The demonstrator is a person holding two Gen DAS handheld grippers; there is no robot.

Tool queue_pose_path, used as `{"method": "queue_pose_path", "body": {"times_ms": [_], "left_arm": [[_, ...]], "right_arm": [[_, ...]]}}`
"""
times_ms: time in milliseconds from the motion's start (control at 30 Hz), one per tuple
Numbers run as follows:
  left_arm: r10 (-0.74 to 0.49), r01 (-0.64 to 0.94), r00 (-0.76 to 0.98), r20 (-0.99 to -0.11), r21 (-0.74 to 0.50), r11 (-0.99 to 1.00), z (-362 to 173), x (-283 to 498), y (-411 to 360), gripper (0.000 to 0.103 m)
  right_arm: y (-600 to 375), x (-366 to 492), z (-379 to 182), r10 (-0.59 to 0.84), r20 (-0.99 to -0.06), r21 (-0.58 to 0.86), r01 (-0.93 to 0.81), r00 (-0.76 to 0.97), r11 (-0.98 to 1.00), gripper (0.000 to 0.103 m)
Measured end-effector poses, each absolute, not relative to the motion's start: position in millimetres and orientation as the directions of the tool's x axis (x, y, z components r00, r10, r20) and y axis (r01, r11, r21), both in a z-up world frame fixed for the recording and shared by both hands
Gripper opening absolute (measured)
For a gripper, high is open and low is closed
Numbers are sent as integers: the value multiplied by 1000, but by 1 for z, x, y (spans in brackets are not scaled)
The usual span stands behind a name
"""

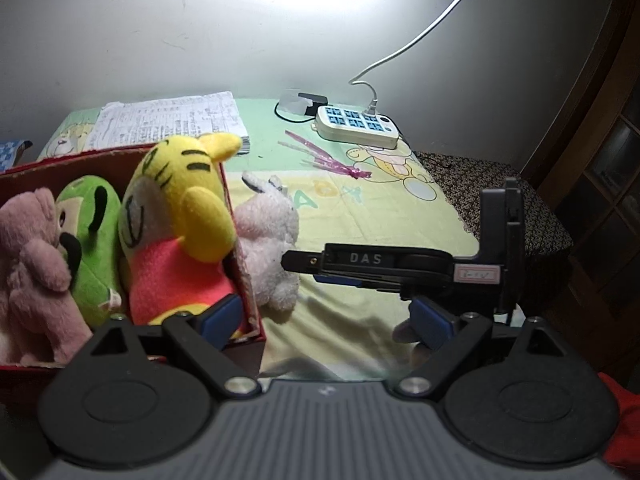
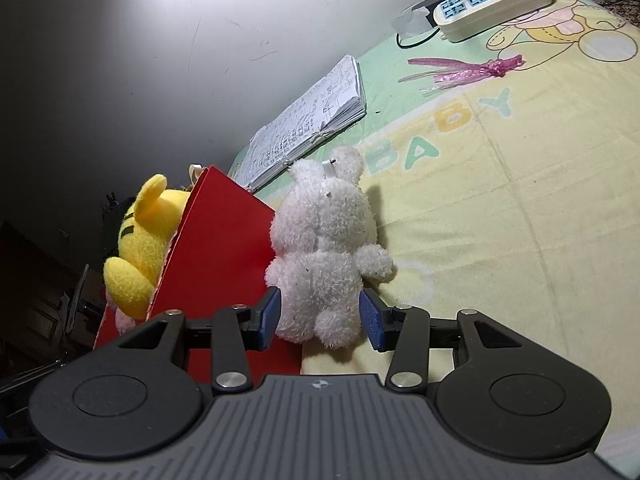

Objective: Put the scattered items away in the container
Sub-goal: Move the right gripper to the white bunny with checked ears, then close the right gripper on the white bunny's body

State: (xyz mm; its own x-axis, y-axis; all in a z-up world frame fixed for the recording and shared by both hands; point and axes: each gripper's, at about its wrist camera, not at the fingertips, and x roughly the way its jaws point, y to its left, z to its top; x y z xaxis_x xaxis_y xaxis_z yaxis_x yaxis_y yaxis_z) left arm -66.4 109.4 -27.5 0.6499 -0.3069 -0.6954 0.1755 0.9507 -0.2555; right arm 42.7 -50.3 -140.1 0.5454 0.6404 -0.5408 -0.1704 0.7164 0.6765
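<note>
A red cardboard box (image 1: 244,276) holds a yellow tiger plush (image 1: 180,216), a green plush (image 1: 96,240) and a pink plush (image 1: 32,264). A white bunny plush (image 2: 328,256) lies on the blanket against the box's outer red wall (image 2: 224,256); it also shows in the left wrist view as the bunny (image 1: 268,240). My right gripper (image 2: 320,316) stands open around the bunny's lower body, its blue pads beside the fur without squeezing it. The left wrist view catches this right gripper (image 1: 298,266) from the side. My left gripper (image 1: 324,320) is open, one finger inside the box by the tiger, the other over the blanket.
A stack of written papers (image 2: 312,120) lies behind the box. A white power strip (image 2: 492,0) with its cable sits at the far edge, and a pink plastic ribbon (image 2: 468,70) lies on the yellow-green baby blanket (image 2: 520,200). A grey wall rises behind.
</note>
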Motion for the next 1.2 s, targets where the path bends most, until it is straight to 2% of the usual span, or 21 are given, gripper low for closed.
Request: {"method": "queue_pose_path", "body": {"times_ms": [267, 333, 400, 567, 633, 667, 733, 800, 867, 1033, 1100, 1200], "left_arm": [[-301, 137, 669, -680, -285, 949, -21, -59, 113, 92], [-303, 141, 669, -678, -284, 948, -20, -56, 111, 92], [-309, 150, 667, -678, -284, 947, -19, -53, 108, 92], [-358, 204, 649, -671, -300, 932, -17, -42, 92, 92], [-386, 238, 635, -669, -306, 922, -17, -37, 81, 92], [-399, 256, 627, -669, -306, 917, -18, -35, 74, 93], [-406, 282, 616, -675, -293, 914, -22, -29, 61, 93], [-403, 292, 606, -686, -280, 915, -29, -22, 50, 93], [-423, 306, 585, -692, -294, 905, -34, -16, 45, 93], [-425, 310, 595, -682, -293, 905, -31, -15, 47, 94], [-396, 290, 606, -690, -272, 917, -28, -16, 52, 94], [-360, 257, 624, -693, -254, 933, -25, -20, 63, 94]], "right_arm": [[-31, 69, -165, 676, -559, 703, -157, 480, 693, 57], [-34, 71, -168, 690, -547, 719, -156, 475, 677, 52], [-40, 71, -170, 706, -531, 737, -157, 468, 658, 43], [-74, 58, -169, 716, -493, 770, -134, 495, 623, 35], [-92, 51, -171, 716, -485, 789, -101, 501, 605, 17], [-101, 48, -173, 712, -492, 793, -80, 501, 604, 3], [-118, 41, -179, 689, -521, 781, -46, 504, 623, 2], [-134, 34, -181, 665, -534, 768, -28, 522, 639, 6], [-146, 29, -180, 676, -507, 790, -26, 535, 613, 10], [-138, 47, -158, 692, -450, 777, -135, 564, 615, 35], [-123, 57, -150, 704, -442, 757, -189, 556, 625, 50], [-95, 72, -137, 719, -433, 713, -281, 544, 642, 60]]}}
